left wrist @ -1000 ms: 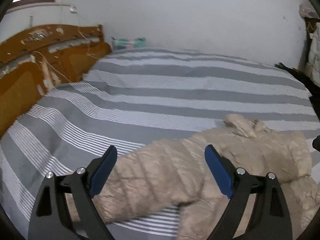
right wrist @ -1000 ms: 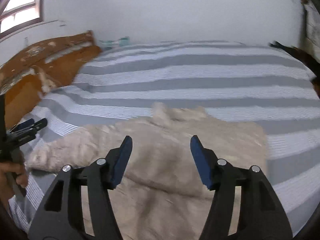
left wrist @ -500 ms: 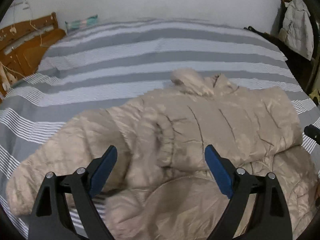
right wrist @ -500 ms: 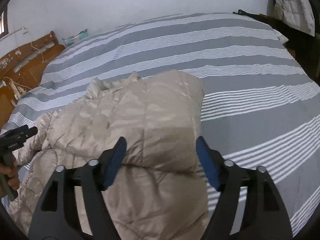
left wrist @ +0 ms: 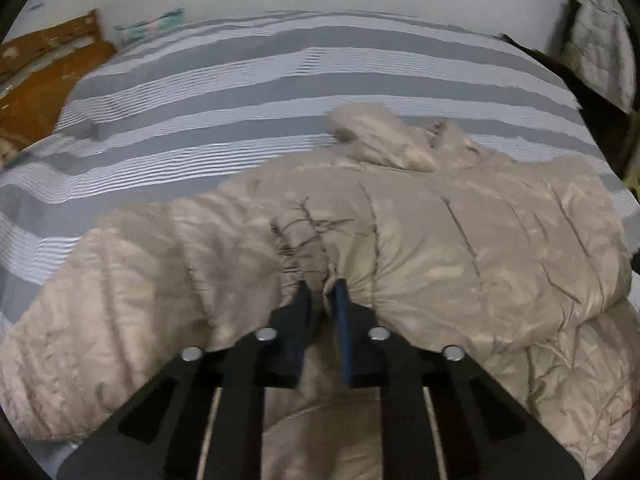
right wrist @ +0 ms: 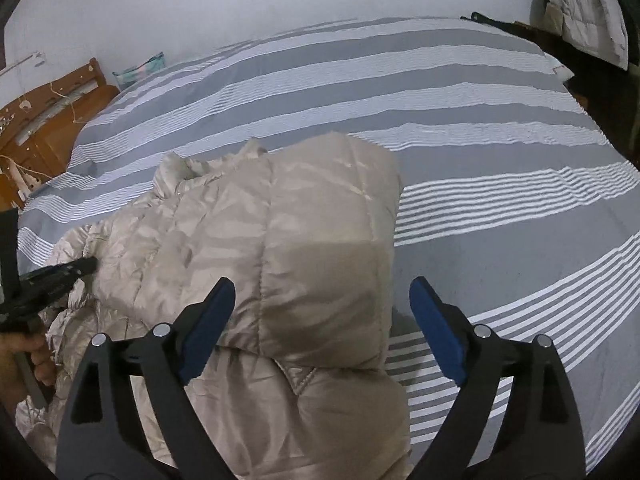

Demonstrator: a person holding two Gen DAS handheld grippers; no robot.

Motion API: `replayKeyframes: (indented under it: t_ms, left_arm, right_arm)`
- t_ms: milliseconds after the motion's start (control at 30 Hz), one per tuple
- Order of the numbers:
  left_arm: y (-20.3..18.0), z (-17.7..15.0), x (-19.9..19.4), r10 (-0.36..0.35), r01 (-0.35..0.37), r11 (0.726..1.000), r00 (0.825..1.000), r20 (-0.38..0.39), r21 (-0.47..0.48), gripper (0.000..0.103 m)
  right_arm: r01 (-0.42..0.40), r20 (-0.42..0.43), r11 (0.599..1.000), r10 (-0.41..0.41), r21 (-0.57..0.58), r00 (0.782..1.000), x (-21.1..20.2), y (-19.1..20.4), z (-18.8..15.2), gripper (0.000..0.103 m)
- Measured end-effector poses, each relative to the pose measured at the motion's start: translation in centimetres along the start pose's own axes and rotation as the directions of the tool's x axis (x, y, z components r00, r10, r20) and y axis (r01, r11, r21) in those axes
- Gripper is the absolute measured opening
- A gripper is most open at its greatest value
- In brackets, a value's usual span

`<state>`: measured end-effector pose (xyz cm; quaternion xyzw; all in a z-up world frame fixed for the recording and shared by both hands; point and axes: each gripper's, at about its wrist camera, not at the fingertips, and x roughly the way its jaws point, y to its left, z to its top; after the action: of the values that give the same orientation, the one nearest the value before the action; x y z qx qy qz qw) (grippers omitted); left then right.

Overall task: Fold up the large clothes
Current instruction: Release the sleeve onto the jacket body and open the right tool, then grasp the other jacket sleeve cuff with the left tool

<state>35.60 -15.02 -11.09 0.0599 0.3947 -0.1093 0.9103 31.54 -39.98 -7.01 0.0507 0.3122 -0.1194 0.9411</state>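
A beige quilted puffer jacket (left wrist: 460, 232) lies on the striped bed, its collar toward the far side and one sleeve stretched out to the left. My left gripper (left wrist: 323, 292) is shut on a pinch of jacket fabric near the armpit seam. In the right wrist view the jacket (right wrist: 280, 240) has its right side folded over the body. My right gripper (right wrist: 320, 304) is open and empty just above that folded edge. The left gripper (right wrist: 56, 276) shows at the left edge of that view, with the hand that holds it.
The bed (right wrist: 480, 128) has a grey and white striped cover. A wooden headboard (left wrist: 44, 76) stands at the left. A white wall is behind. Another pale jacket (right wrist: 584, 4) hangs at the far right by dark furniture.
My left gripper has swung from the sleeve end toward the jacket body and closed on the fabric. My right gripper has moved right to the folded edge and stays open.
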Motion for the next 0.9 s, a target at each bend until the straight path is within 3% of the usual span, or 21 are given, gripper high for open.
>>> replayKeyframes:
  t_ms: [100,233,400,433,467,500,567,700,900]
  left_arm:
    - [2.7,-0.1,-0.5,0.083,-0.083,0.995,0.997,0.002,-0.049,0.000]
    - [5.0,-0.3,0.1,0.062,-0.065,0.992,0.997,-0.035,-0.111,0.000]
    - [3.8,0.0,-1.7,-0.003,0.007,0.994,0.999,0.044,-0.107,0.002]
    - [3.1,0.1,-1.9,-0.012,0.017,0.997,0.999,0.053,-0.081,0.005]
    - [2.3,0.1,-2.2,-0.003,0.005,0.999,0.999,0.054,-0.042,0.024]
    - [1.7,0.3,-2.0,0.007,-0.006,1.000,0.998,0.058,-0.030,0.059]
    - [1.9,-0.2,-2.7,0.058,-0.054,0.997,0.994,0.088,-0.049,0.081]
    - [3.8,-1.6,-3.9,0.073,-0.065,0.993,0.994,0.076,-0.103,0.081]
    - [5.4,-3.7,-7.7,0.109,-0.102,0.992,0.989,0.102,-0.073,0.081]
  right_arm:
    - [0.011,0.006,1.000,-0.011,-0.008,1.000,-0.6,0.6,0.1,0.092]
    - [0.042,-0.018,0.999,-0.042,-0.024,0.999,-0.2,1.2,-0.2,0.093]
    - [0.054,-0.014,0.999,-0.054,-0.006,0.998,-1.0,1.4,-0.6,0.095]
    - [0.055,-0.009,0.998,-0.055,-0.002,0.998,-1.1,1.3,-0.6,0.096]
    - [0.051,-0.008,0.999,-0.051,0.001,0.999,-1.2,1.2,-0.5,0.096]
    - [0.048,-0.006,0.999,-0.048,0.004,0.999,-1.3,1.2,-0.5,0.096]
    - [0.054,0.000,0.999,-0.054,0.000,0.999,-1.6,1.2,-0.5,0.096]
    - [0.047,0.016,0.999,-0.047,0.006,0.999,-2.8,1.2,-0.5,0.097]
    - [0.063,0.060,0.997,-0.060,-0.052,0.996,-7.8,3.3,-2.1,0.100]
